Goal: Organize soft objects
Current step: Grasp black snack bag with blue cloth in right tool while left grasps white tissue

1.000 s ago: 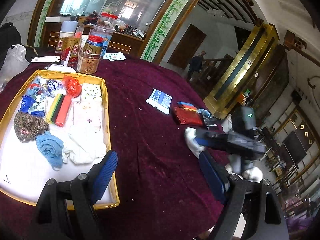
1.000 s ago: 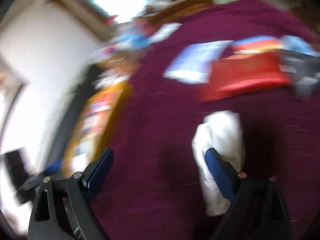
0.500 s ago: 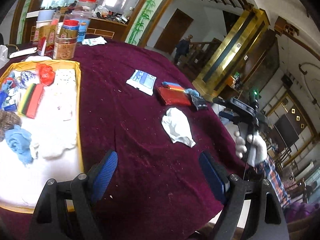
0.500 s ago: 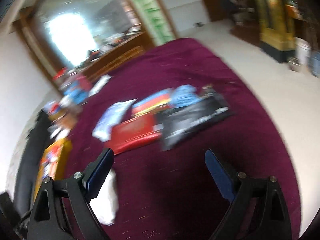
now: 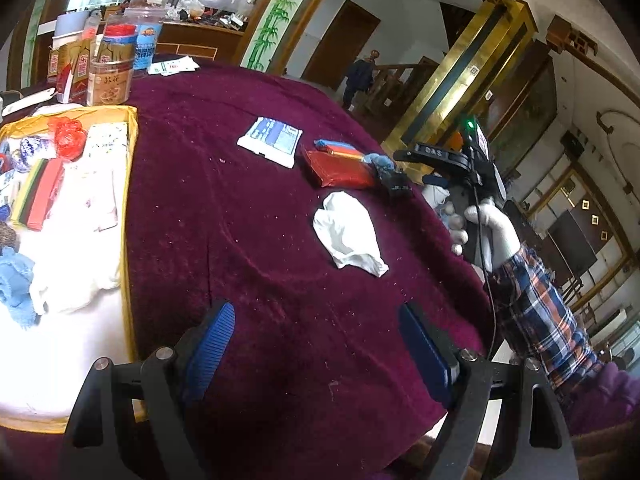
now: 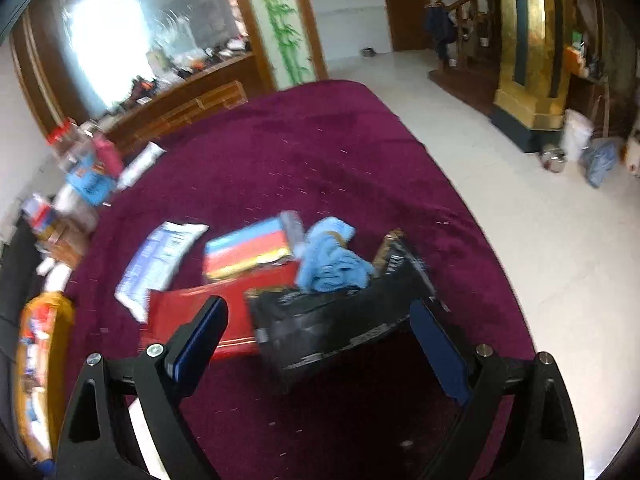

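The left tongs [image 5: 316,344] hang wide open and empty over the maroon-covered desk [image 5: 240,220], blue pads [image 5: 210,342] spread well apart. The right tongs [image 6: 318,344] are likewise spread wide and grip nothing, poised above a black packet [image 6: 340,320] — seen from the left wrist, they are held upright in a white-gloved right hand [image 5: 486,224] at the desk's rim.

A crumpled white cloth [image 5: 348,236] lies loose on the desk, between the two tools and touched by neither. Just beyond the white cloth sits a red packet [image 5: 336,170], with a striped pad [image 5: 340,148] at its far edge and a blue cloth [image 5: 380,160] bunched beside the black packet. In the blurred right-wrist view the blue cloth [image 6: 330,260] rests against the black packet's far side. A blue-and-white pouch [image 5: 270,142] lies farther off from the white cloth, toward the desk's middle.

Well to the left of the white cloth stands a yellow-rimmed tray [image 5: 128,216] — inside it a pale heap of white fabric [image 5: 76,280], a light blue towel [image 5: 14,280], a striped block [image 5: 38,192] and red wrapping [image 5: 70,140]. Jars and boxes [image 5: 108,68] crowd the desk behind the tray.
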{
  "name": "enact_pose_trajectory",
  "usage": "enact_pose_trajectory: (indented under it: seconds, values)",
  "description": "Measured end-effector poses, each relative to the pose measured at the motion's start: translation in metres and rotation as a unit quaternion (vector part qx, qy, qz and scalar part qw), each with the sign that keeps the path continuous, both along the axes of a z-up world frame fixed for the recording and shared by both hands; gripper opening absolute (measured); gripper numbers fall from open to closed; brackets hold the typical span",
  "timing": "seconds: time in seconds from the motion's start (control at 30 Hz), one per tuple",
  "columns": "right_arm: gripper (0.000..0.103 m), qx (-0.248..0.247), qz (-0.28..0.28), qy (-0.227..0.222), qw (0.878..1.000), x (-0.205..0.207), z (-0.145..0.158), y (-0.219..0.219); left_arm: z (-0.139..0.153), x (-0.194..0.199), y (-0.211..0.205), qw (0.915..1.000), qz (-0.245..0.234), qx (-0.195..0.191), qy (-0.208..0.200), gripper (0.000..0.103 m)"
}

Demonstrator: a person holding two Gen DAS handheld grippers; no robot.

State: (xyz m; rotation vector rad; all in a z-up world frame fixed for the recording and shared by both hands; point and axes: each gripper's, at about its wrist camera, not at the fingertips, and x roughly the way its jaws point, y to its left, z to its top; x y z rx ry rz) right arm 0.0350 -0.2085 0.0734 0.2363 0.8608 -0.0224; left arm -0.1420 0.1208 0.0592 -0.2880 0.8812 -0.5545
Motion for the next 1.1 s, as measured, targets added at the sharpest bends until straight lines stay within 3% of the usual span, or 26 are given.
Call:
enact_pose_trajectory:
  seconds: [0.1,0.23,0.43,0.5,0.6,0.7,0.9,1.1]
  values:
    - [0.093,-0.009,-0.019,0.01,1.0,0.014,-0.002,-0.002,-0.006,0.003,-0.007,0.9999,-0.009,0.004,0.011,0.087]
    - [0.091,-0.04,-0.005,0.036,0.999,0.051,-0.008,0.003,-0.01,0.0,-0.018,0.9994,-0.025,0.016,0.016,0.087]
    - [0.067,-0.072,0.011,0.08,0.994,0.079,-0.034,0.013,-0.016,0.004,-0.026,0.9987,-0.036,0.026,0.027,0.087]
    - [0.023,-0.082,0.014,0.073,0.994,0.076,-0.035,0.014,-0.019,0.006,-0.026,0.9985,-0.035,0.025,0.034,0.087]
    - [0.023,-0.057,0.024,0.082,0.995,0.074,-0.039,0.008,-0.021,0.011,-0.028,0.9983,-0.034,0.023,0.042,0.087]
    - [0.023,-0.043,0.018,0.054,0.997,0.058,-0.032,-0.002,-0.02,0.015,-0.032,0.998,-0.036,0.025,0.046,0.087]
    - [0.023,0.033,0.035,-0.006,0.999,0.006,-0.008,-0.017,-0.015,0.032,-0.049,0.9975,-0.034,0.034,0.052,0.088]
    - [0.024,0.085,0.052,-0.023,0.995,-0.043,-0.001,-0.035,-0.011,0.066,-0.086,0.9968,-0.029,0.066,0.035,0.091]
